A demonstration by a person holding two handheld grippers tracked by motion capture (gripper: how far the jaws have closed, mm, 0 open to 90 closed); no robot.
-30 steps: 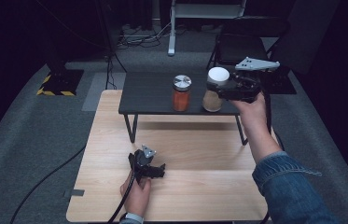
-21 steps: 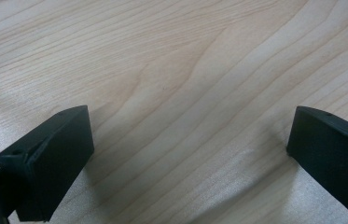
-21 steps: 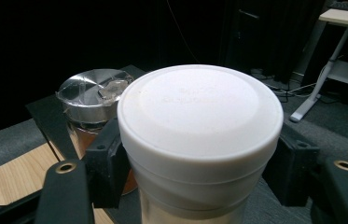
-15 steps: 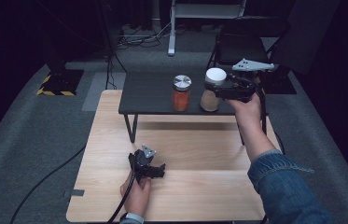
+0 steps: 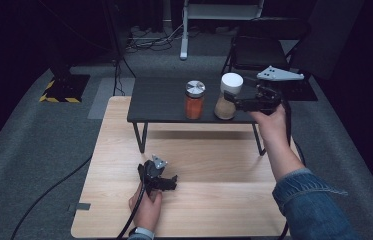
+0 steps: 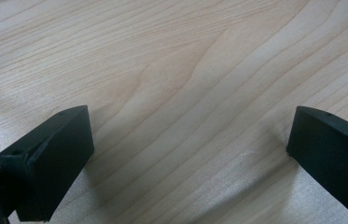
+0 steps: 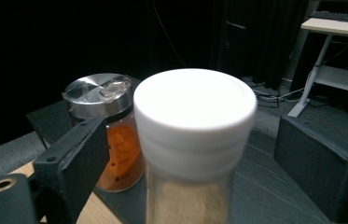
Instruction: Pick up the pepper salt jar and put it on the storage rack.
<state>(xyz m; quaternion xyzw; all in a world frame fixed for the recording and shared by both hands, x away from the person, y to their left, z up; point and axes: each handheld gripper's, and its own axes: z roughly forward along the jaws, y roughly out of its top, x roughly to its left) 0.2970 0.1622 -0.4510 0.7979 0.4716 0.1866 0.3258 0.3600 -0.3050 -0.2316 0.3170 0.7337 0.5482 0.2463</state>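
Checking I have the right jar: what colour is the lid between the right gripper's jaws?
White lid, best seen in the right gripper view.

Room sitting pretty dark, light falling mostly on pale wooden table. Grey carpet spreading all around it. Small dark shelf standing across table's far edge. Black chair waiting upper right, white desk leg and cables lying top centre, yellow-black hazard tape showing upper left.

A dark shelf on the wooden table bears two jars
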